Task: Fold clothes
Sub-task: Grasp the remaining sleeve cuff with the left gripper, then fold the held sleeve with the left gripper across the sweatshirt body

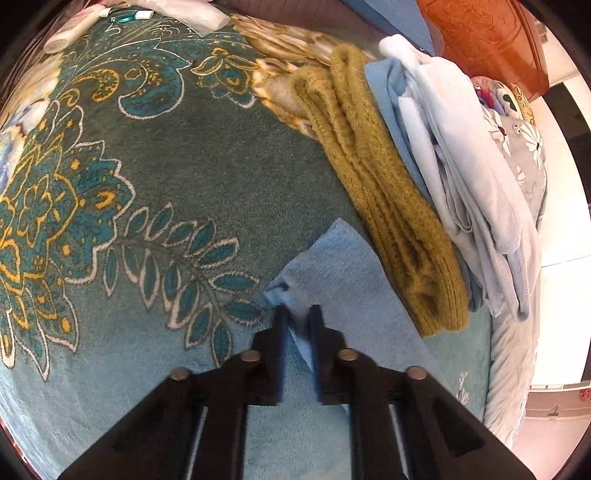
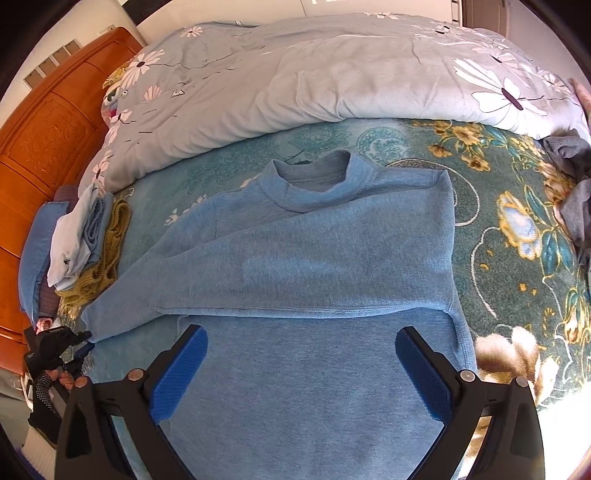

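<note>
A blue sweater (image 2: 295, 258) lies flat on the teal patterned blanket (image 2: 498, 258), collar away from me, one sleeve folded across its chest toward the left. My right gripper (image 2: 301, 369) is open and empty, hovering over the sweater's lower body. My left gripper (image 1: 297, 314) is shut on the blue sleeve cuff (image 1: 280, 290), low over the blanket (image 1: 203, 166); the sleeve (image 1: 351, 280) runs off to the right. The left gripper also shows in the right wrist view (image 2: 83, 341) at the sleeve's end.
A stack of folded clothes sits beside the sleeve: a mustard knit (image 1: 388, 206), pale blue garments (image 1: 461, 166). A grey flowered duvet (image 2: 295, 74) lies behind the sweater. An orange wooden headboard (image 2: 44, 129) stands left. Grey clothes (image 2: 572, 184) lie at the right. Tubes (image 1: 70, 31) lie far left.
</note>
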Motion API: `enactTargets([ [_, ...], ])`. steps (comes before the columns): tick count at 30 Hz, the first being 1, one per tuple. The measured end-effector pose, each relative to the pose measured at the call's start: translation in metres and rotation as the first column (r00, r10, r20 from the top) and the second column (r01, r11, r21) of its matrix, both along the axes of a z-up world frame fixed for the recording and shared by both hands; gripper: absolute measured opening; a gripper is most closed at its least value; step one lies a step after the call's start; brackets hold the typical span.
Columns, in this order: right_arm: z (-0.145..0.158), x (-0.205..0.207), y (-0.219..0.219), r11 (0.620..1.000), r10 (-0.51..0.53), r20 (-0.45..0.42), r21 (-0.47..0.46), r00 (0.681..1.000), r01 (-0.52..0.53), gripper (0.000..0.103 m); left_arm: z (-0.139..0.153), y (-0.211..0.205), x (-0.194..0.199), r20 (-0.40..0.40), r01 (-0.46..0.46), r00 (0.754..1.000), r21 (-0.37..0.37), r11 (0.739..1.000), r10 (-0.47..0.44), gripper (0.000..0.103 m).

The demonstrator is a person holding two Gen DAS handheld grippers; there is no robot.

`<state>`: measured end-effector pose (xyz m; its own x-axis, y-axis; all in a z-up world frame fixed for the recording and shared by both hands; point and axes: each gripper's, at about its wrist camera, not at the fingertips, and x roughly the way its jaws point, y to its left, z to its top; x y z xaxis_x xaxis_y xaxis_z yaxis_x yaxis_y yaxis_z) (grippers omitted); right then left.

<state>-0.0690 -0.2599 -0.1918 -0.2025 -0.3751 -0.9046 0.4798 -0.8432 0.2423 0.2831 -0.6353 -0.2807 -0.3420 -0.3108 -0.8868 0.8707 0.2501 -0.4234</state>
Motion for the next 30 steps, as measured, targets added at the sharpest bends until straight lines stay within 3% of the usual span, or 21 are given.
enactTargets([
  [3, 0.003, -0.001, 0.005, 1.000, 0.001, -0.007, -0.001, 1.000, -0.001, 0.103, 0.007, -0.002, -0.002, 0.014, 0.016, 1.000, -0.031, 0.999, -0.016, 0.004],
  [7, 0.006, -0.004, 0.016, 1.000, -0.009, -0.010, -0.005, 1.000, 0.009, 0.103, 0.038, 0.004, -0.023, 0.084, 0.115, 0.991, -0.114, 0.987, -0.106, 0.003],
  [10, 0.008, -0.005, 0.025, 1.000, -0.016, -0.010, -0.010, 1.000, 0.016, 0.103, 0.070, 0.021, -0.053, 0.123, 0.251, 0.965, -0.202, 0.947, -0.230, 0.003],
  [13, 0.010, -0.007, 0.035, 1.000, -0.022, -0.012, -0.017, 1.000, 0.022, 0.103, 0.098, 0.045, -0.091, 0.152, 0.390, 0.920, -0.270, 0.880, -0.361, 0.003],
  [16, 0.011, -0.011, 0.050, 0.999, -0.033, -0.011, -0.026, 0.999, 0.032, 0.103, 0.121, 0.067, -0.134, 0.169, 0.507, 0.862, -0.323, 0.799, -0.479, 0.003],
  [20, 0.012, -0.015, 0.070, 0.998, -0.047, -0.009, -0.038, 0.999, 0.046, 0.103, 0.146, 0.102, -0.194, 0.188, 0.634, 0.767, -0.377, 0.676, -0.614, 0.003],
  [26, 0.014, -0.023, 0.100, 0.996, -0.068, -0.006, -0.056, 0.998, 0.068, 0.103, 0.158, 0.166, -0.284, 0.183, 0.770, 0.592, -0.416, 0.484, -0.785, 0.003],
  [30, 0.009, -0.029, 0.122, 0.994, -0.089, 0.006, -0.062, 0.996, 0.090, 0.103, 0.150, 0.209, -0.331, 0.158, 0.820, 0.501, -0.400, 0.409, -0.851, 0.003],
])
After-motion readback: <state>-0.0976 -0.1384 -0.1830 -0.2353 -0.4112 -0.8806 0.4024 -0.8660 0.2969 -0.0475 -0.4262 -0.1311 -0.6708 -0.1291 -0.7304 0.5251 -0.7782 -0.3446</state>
